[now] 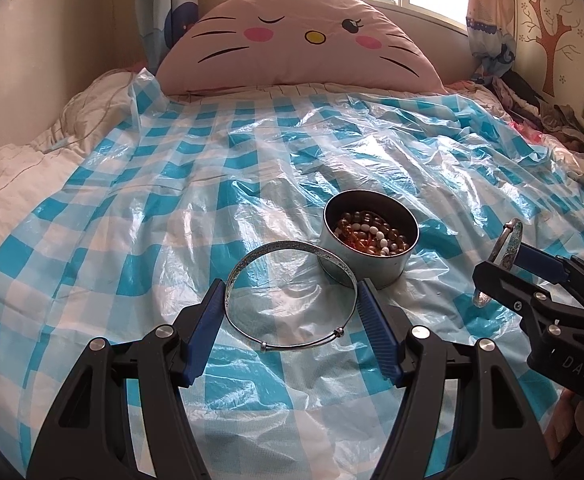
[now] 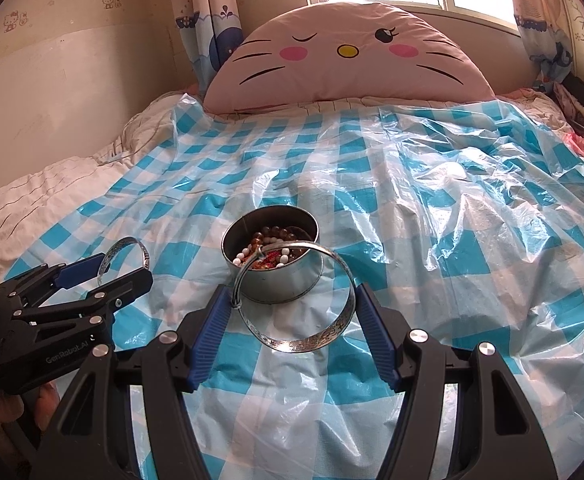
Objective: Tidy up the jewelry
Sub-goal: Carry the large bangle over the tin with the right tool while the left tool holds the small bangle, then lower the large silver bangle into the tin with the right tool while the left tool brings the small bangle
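Silver bangles (image 1: pixel 292 296) (image 2: pixel 295 300) pinched in both tongs (image 1: pixel 292 308) (image 2: pixel 292 312); round tin (image 2: pixel 270 252) dead ahead, nearer the right tongs.

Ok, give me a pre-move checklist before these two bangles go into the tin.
1. Left tongs gripping thin silver wire bangle: ok.
2. Right tongs gripping wide engraved silver bangle: ok.
3. Round metal tin upright, lidless: ok.
4. Room left above beaded jewelry in tin: cannot tell.
5. Tongs apart from each other: ok.
6. Tin steady on crinkled blue-checked plastic sheet: cannot tell.
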`<action>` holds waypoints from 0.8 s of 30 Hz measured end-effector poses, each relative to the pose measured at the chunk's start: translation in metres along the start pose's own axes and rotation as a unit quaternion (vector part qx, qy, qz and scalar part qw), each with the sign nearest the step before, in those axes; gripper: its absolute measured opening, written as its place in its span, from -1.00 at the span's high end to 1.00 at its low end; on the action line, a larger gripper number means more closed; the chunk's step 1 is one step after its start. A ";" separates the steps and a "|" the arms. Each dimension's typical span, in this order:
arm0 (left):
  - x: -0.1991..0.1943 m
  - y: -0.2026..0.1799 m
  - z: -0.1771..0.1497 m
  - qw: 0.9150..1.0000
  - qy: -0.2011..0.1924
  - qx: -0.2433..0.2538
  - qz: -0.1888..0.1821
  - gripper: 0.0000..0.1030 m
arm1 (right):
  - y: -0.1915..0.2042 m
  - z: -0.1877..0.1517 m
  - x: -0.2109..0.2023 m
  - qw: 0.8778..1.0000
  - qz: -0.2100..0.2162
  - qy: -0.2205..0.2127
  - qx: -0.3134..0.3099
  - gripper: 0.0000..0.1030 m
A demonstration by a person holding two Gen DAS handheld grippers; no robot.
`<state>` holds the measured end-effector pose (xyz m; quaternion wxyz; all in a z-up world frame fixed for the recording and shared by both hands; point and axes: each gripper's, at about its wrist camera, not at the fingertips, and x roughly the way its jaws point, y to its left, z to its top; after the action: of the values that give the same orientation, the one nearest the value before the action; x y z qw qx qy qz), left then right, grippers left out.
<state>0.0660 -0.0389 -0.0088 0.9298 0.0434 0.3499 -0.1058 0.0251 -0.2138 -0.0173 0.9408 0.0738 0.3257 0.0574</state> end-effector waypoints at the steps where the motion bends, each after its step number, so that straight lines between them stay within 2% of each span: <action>1: 0.000 0.000 0.001 1.000 -0.001 0.000 0.000 -0.23 | 0.001 0.000 0.000 1.000 0.000 -0.002 -0.003 -0.21; 24: -0.002 -0.002 0.007 1.000 -0.030 0.004 0.005 -0.23 | 0.009 0.004 -0.006 0.999 0.002 -0.036 -0.028 -0.21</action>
<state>0.0682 -0.0411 -0.0022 0.9402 0.0451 0.3212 -0.1040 0.0226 -0.2060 -0.0090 0.9535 0.0504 0.2899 0.0660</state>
